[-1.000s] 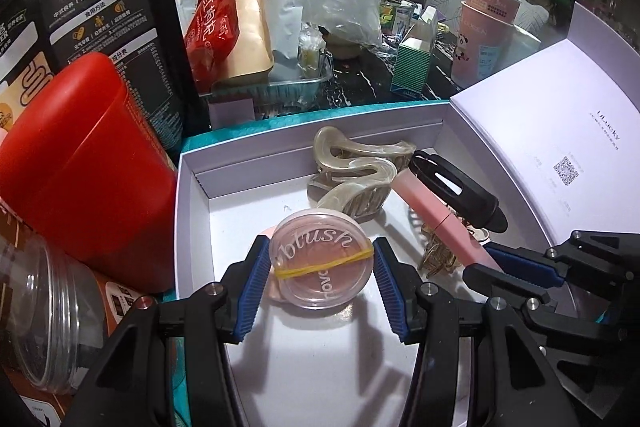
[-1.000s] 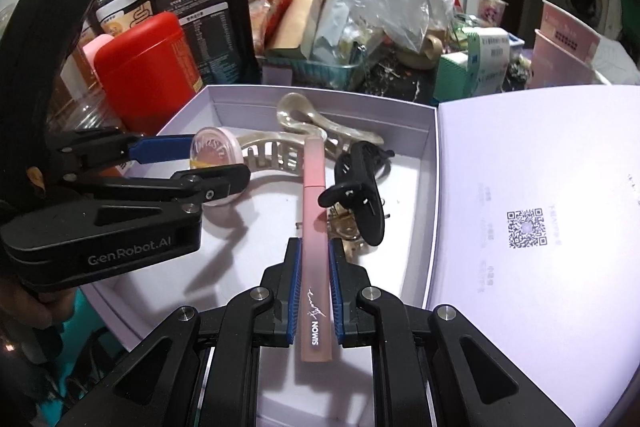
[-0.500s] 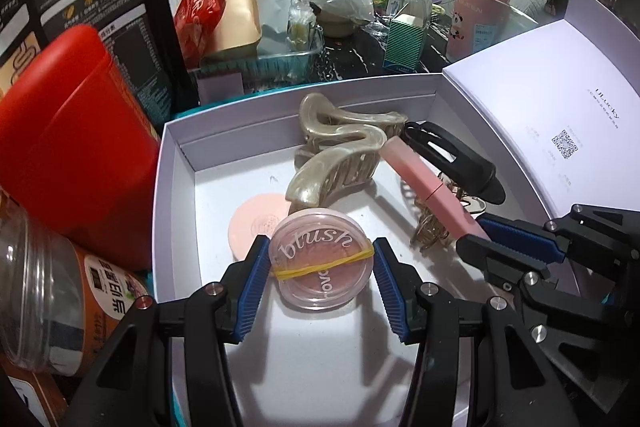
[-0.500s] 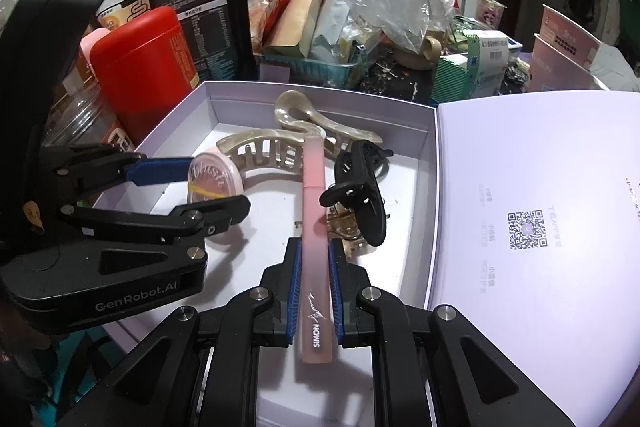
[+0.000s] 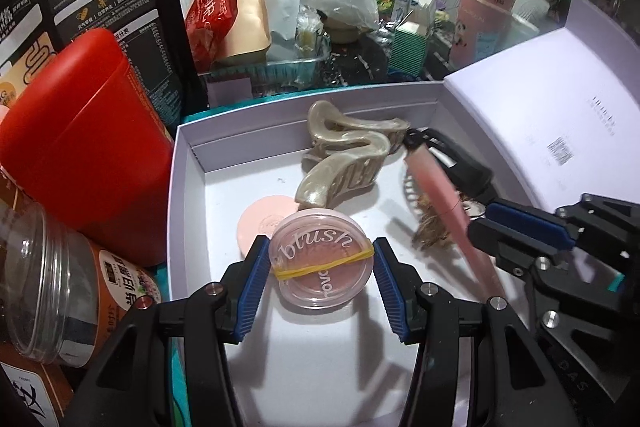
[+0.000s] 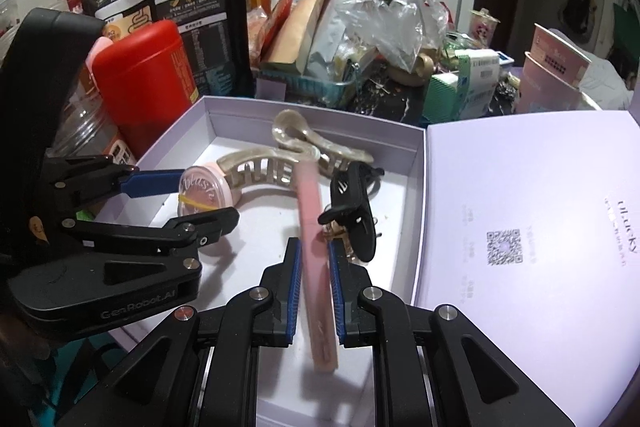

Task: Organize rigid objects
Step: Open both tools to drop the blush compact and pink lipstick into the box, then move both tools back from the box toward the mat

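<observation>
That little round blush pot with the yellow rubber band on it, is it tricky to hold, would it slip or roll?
The blush compact looks like smooth, stiff plastic, so the left gripper, pressing only its curved rim, might let it slip or twist. Its rubber band probably adds some friction. Set on edge it would likely roll; laid flat it should stay put.

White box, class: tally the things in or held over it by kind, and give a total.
Hair clips: 3, pearly, black, gold
Blush pot: 1
Pink disc: 1
Pink tube: 1
Total: 6
</observation>
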Demonstrator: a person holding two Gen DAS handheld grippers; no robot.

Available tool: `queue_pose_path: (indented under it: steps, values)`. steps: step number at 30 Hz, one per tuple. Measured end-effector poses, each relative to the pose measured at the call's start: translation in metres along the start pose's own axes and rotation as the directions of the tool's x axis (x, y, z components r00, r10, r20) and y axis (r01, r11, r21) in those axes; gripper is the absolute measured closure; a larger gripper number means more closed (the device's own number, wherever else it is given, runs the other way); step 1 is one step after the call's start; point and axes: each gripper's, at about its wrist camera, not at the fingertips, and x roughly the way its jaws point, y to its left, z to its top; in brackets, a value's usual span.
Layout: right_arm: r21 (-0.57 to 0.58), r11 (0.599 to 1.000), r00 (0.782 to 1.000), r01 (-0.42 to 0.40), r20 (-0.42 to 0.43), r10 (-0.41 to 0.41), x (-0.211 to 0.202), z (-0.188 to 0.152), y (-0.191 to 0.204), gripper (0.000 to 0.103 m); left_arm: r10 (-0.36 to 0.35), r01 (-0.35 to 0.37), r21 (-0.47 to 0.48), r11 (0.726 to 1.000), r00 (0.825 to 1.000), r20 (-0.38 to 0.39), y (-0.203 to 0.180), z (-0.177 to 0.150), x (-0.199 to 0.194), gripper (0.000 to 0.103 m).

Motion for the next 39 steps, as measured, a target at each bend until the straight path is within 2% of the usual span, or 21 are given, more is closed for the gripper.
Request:
queue_pose_path:
  steps: [6, 8, 15, 22, 25, 29, 32, 39]
  values:
    - [0.013, 1.0, 1.0, 0.002, -0.008, -0.002, -0.004, 0.002, 0.0, 0.089, 0.012, -0.012, -0.005, 1.0, 0.999, 0.031, 0.002, 0.004, -0.01, 0.051]
    - [0.013, 1.0, 1.0, 0.01, -0.006, -0.01, -0.007, 0.002, 0.0, 0.084, 0.013, -0.013, -0.004, 1.0, 0.999, 0.043, 0.002, 0.005, -0.015, 0.051]
    - [0.028, 1.0, 1.0, 0.008, 0.025, -0.009, -0.025, 0.007, 0.001, 0.083, 0.025, -0.024, -0.016, 1.0, 0.998, 0.057, 0.004, 0.01, -0.033, 0.051]
    - [0.024, 1.0, 0.998, 0.011, 0.066, -0.012, -0.052, 0.011, 0.005, 0.082, 0.028, -0.026, -0.025, 0.999, 0.994, 0.104, 0.003, 0.012, -0.061, 0.051]
    - [0.023, 1.0, 0.995, 0.015, 0.094, -0.017, -0.068, 0.011, 0.007, 0.073, 0.034, -0.032, -0.019, 0.999, 0.991, 0.129, 0.001, 0.012, -0.075, 0.051]
    - [0.018, 1.0, 0.991, 0.02, 0.128, -0.022, -0.088, 0.011, 0.009, 0.073, 0.039, -0.038, -0.007, 0.999, 0.984, 0.172, -0.006, 0.011, -0.099, 0.051]
    - [0.016, 1.0, 0.988, 0.024, 0.153, -0.026, -0.104, 0.009, 0.011, 0.062, 0.027, -0.028, 0.004, 1.0, 0.977, 0.212, -0.011, 0.008, -0.118, 0.051]
    - [-0.003, 0.999, 0.979, 0.051, 0.198, -0.05, -0.138, -0.004, 0.017, 0.053, 0.018, -0.023, 0.017, 1.0, 0.971, 0.237, -0.024, -0.002, -0.147, 0.051]
